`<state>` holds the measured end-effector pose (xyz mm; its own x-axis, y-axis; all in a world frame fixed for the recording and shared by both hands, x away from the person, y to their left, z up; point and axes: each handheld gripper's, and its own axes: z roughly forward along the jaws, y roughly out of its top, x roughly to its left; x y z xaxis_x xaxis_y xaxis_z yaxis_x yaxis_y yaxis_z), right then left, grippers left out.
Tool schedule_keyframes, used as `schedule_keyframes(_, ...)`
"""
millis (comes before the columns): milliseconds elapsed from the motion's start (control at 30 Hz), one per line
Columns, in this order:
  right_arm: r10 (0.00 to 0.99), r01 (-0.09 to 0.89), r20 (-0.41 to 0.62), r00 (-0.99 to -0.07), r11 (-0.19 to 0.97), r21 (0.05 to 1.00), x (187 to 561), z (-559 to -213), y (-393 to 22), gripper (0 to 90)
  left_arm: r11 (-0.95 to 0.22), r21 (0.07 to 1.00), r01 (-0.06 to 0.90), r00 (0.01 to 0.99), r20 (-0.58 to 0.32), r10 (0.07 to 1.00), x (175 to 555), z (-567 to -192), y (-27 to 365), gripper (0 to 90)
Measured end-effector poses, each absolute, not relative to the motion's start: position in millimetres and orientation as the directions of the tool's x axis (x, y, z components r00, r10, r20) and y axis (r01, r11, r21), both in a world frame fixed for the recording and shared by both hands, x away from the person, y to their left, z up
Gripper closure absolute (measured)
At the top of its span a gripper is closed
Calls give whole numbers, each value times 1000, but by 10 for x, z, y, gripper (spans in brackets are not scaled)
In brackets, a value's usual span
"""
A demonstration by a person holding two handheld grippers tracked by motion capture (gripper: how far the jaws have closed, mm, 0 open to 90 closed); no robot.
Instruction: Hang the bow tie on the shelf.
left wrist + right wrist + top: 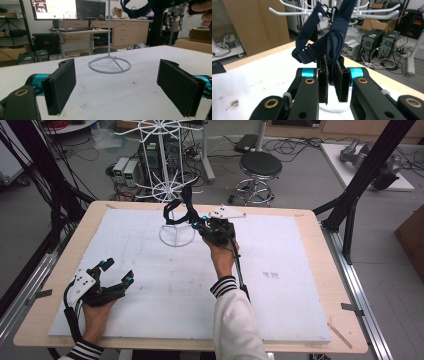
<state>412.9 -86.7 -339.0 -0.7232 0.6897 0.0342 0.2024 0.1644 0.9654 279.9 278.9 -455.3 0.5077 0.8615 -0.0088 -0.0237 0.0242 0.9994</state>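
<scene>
High view: the right gripper is reaching over the far middle of the white board, its jaws pinching a dark blue strap that is hanging on the white wire rack. The rack's ring base is resting on the board just left of that gripper. The left gripper is lying near the front left corner, its jaws spread apart and holding nothing.

Left gripper view: the two black pads are standing wide apart over the bare board, with the rack's base well beyond them.

Right gripper view: the pads are pressing on a hanging fold of the strap, which is running up between them to the rack's hooks.
</scene>
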Motion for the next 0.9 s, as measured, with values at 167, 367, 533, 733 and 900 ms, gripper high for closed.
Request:
schedule_keyframes(167, 689, 211, 38, -724, 169, 963, 4134, -3400, -860, 752, 25, 999, -24, 508, -9, 861, 2799, -4553, 2789, 161)
schedule_keyframes(367, 702, 209, 1, -712, 211, 955, 4110, -3398, -825, 441, 29, 999, -20, 507, -14, 862, 2805, -4553, 2787, 161)
schedule_keyframes(533, 739, 193, -108, -665, 310, 931, 4055, -3376, -785, 153, 31, 999, -16, 508, -19, 861, 2809, -4552, 2791, 161)
schedule_keyframes(733, 749, 170, -94, -656, 268, 948, 3921, -3341, -879, 111, 29, 1000, -12, 508, -19, 861, 2812, -4550, 2792, 161)
schedule_keyframes(900, 743, 149, -91, -663, 250, 957, 3746, -3333, -1048, 110, 25, 1000, -13, 510, -15, 860, 2811, -4550, 2792, 161)
